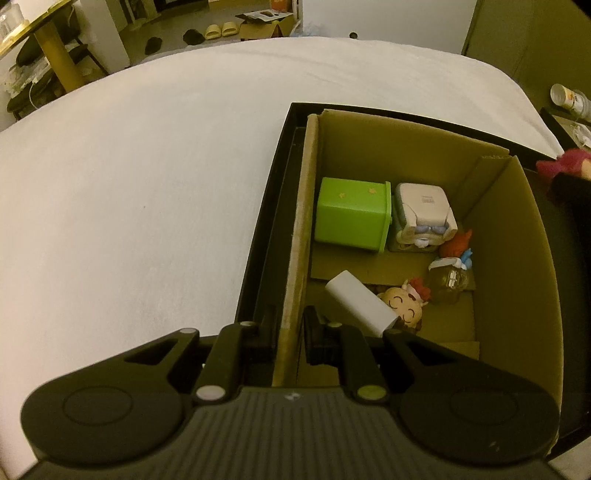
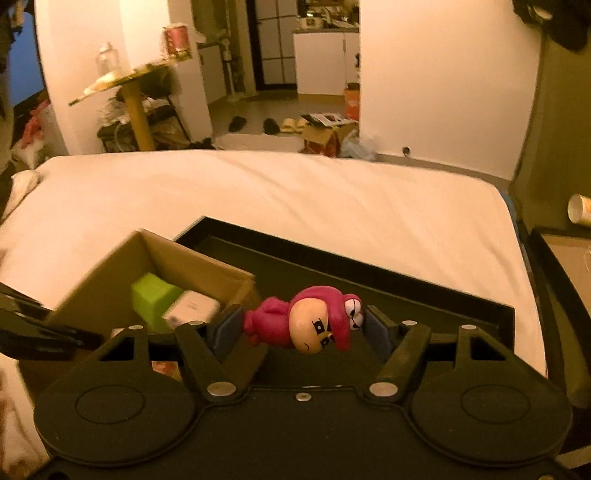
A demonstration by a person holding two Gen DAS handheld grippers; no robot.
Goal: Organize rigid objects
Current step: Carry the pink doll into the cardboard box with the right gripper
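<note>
A pink-hooded toy figure (image 2: 314,325) lies sideways between the two fingers of the right tool (image 2: 301,326), its body end against the left pad (image 2: 228,328) and its hood against the right pad, clamped there and lifted clear above a black tray (image 2: 406,288). The tray sits on a bed (image 2: 332,199) covered in a white sheet, close to the bed's near edge. From the left wrist view the same figure (image 1: 565,166) shows at the far right edge of the picture, beyond the cardboard box's right wall.

The left tool (image 1: 290,332) is clenched on the left wall of an open cardboard box (image 1: 295,258), one finger outside the wall and one inside it. The box stands in the left part of the black tray (image 1: 280,177), its left wall just beside the tray's left rim.

Inside the box, a green cube-shaped case (image 1: 351,214) stands at the far left corner, touching a white cube-shaped toy (image 1: 423,218) to its right. Nearer the front, a white block (image 1: 360,308) lies tilted, its lower end beside a round-faced doll head (image 1: 404,310). To the right of the doll head sits a clear brown figure (image 1: 448,278), with a small red-orange piece (image 1: 458,243) just behind it near the box's right wall.

Beyond the bed's far edge, slippers (image 1: 219,30) and a second cardboard carton (image 1: 262,26) rest on the floor.
</note>
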